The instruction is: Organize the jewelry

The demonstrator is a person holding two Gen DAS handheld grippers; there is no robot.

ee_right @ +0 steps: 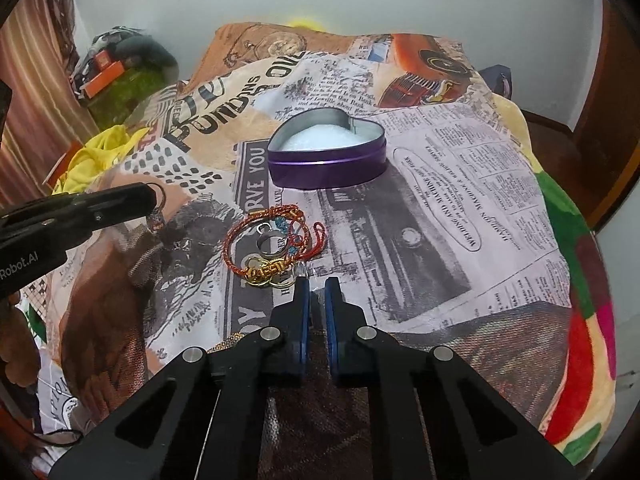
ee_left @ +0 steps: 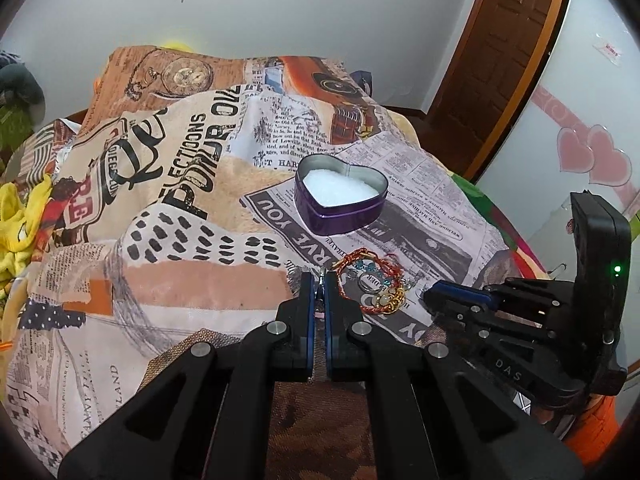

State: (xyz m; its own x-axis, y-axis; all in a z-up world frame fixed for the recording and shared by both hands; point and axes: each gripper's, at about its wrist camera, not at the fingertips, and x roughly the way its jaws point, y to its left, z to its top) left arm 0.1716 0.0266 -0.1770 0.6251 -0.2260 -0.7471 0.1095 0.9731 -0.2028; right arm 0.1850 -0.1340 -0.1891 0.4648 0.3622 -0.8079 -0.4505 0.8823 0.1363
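Note:
A purple heart-shaped tin (ee_left: 340, 196) with white padding stands open on the printed cloth; it also shows in the right wrist view (ee_right: 326, 156). A pile of jewelry (ee_left: 372, 286) lies in front of it: red cord bracelets, silver rings, gold pieces (ee_right: 272, 248). My left gripper (ee_left: 319, 284) is shut on a small silver earring just left of the pile; from the right wrist view the earring (ee_right: 158, 216) hangs from its tip above the cloth. My right gripper (ee_right: 316, 286) is nearly shut on a small clear piece (ee_right: 302, 270) at the pile's right edge.
The newspaper-print cloth (ee_left: 180, 240) covers a bed. Yellow fabric (ee_right: 88, 164) and orange boxes (ee_right: 102, 76) lie off to the left. A wooden door (ee_left: 500, 60) and a white wardrobe with pink hearts (ee_left: 592, 152) stand to the right.

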